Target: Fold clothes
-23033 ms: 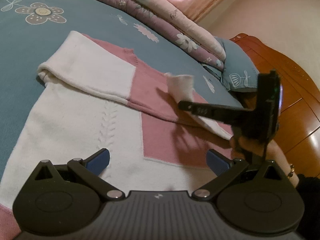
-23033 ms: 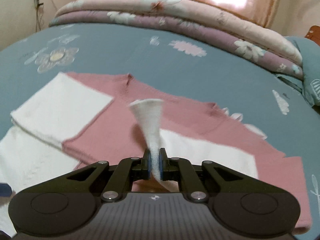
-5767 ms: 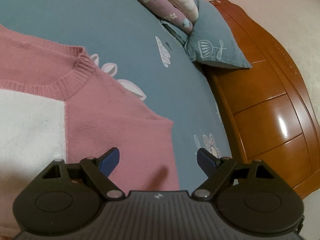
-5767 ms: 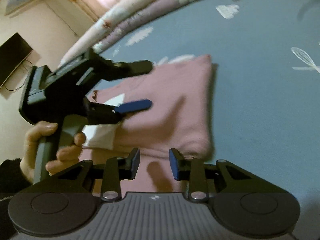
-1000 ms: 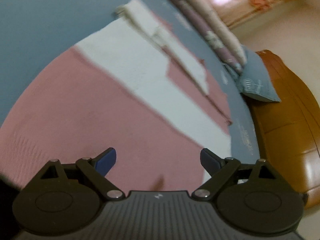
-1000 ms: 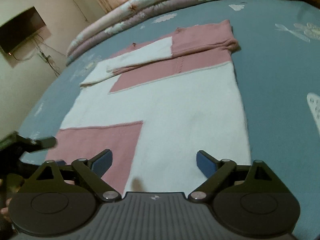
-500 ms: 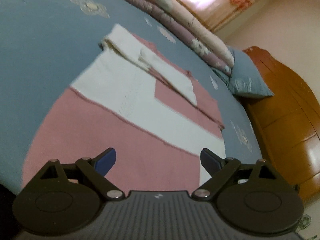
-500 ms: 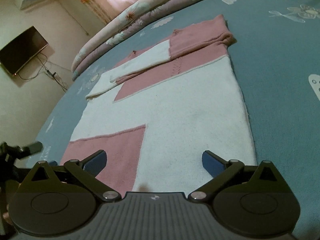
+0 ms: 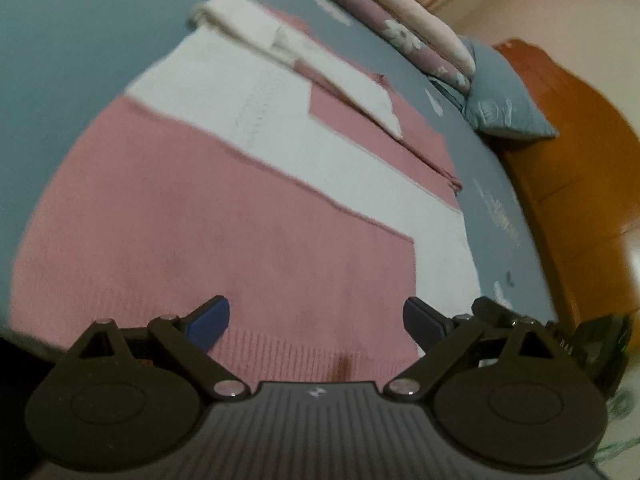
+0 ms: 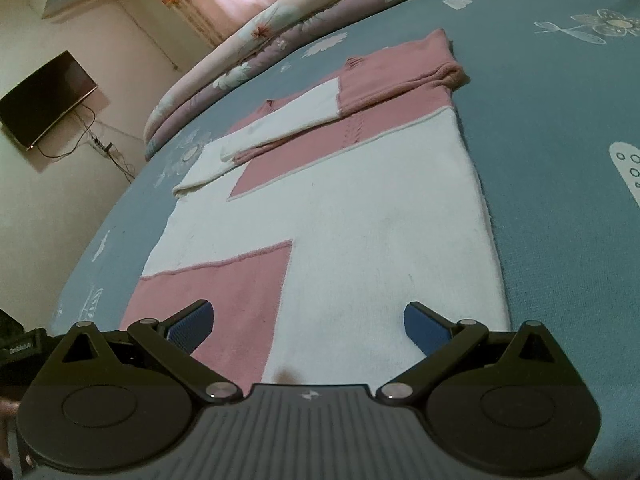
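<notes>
A pink and white knit sweater [image 9: 248,216] [image 10: 352,216] lies flat on the blue bedsheet, both sleeves folded across its upper part. My left gripper [image 9: 316,322] hangs open just above the pink ribbed hem at the near left corner. My right gripper [image 10: 308,324] is open over the white bottom edge on the right side, where the pink panel meets the white. Nothing is between either pair of fingers. A corner of the right gripper [image 9: 600,344] shows at the far right of the left wrist view.
The blue flowered bedsheet [image 10: 560,120] spreads around the sweater. Rolled floral quilts [image 10: 304,16] line the far side. A blue pillow [image 9: 504,112] leans on the wooden headboard [image 9: 580,168]. A wall television [image 10: 44,100] hangs at left.
Both grippers have dropped closer to the sweater's bottom hem and stay open. The left view has swung lower over the pink hem.
</notes>
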`<state>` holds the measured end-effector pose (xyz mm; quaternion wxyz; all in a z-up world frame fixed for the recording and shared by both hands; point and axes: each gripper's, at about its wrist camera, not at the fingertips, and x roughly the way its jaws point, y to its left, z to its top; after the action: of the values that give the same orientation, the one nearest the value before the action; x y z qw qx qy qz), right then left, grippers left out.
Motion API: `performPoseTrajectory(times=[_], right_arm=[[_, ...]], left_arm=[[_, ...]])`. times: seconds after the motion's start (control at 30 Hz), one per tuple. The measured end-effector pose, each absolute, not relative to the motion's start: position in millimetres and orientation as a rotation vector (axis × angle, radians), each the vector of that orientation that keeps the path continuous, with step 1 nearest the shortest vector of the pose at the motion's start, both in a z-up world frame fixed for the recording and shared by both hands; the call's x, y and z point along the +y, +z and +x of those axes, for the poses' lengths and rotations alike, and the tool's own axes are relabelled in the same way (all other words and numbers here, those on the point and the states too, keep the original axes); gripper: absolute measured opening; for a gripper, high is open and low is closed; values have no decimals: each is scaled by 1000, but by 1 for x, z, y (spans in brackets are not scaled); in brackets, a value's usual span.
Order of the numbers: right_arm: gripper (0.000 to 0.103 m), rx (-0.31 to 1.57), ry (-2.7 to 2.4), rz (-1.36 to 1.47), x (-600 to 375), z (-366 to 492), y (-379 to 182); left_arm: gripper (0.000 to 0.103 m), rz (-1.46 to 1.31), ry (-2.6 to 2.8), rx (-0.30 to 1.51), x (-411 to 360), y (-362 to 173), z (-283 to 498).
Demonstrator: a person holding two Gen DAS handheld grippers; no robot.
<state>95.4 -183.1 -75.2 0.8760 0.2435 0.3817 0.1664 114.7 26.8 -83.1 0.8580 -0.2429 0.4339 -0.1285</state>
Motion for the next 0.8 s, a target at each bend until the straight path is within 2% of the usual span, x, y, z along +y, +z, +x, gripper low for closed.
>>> performPoseTrajectory(times=[0.13, 0.23, 0.3, 0.33, 0.47, 0.53, 0.57, 0.67, 0.8], right_arm=[[97, 656, 453, 431, -166, 80, -62], [97, 482, 450, 217, -140, 60, -53], [88, 470, 442, 80, -123, 56, -51], [81, 474, 454, 50, -118, 55, -51], [73, 527, 550, -14, -99, 54, -50], [69, 536, 580, -55, -87, 52, -49], [62, 543, 604, -79, -79, 51, -48], [58, 559, 666, -160, -55, 47, -48], [58, 583, 697, -260, -23, 42, -48]], left_arm=[[94, -243, -325, 759, 13, -48, 103], [94, -31, -364, 654, 2, -31, 93], [94, 105, -391, 621, -4, -26, 89], [94, 170, -400, 611, -8, -25, 87], [93, 353, -456, 647, -13, -27, 80], [90, 426, -489, 676, -14, -30, 77], [82, 454, -498, 690, -13, -31, 75], [67, 508, -495, 722, 0, -35, 71], [65, 622, -514, 697, 16, -43, 60]])
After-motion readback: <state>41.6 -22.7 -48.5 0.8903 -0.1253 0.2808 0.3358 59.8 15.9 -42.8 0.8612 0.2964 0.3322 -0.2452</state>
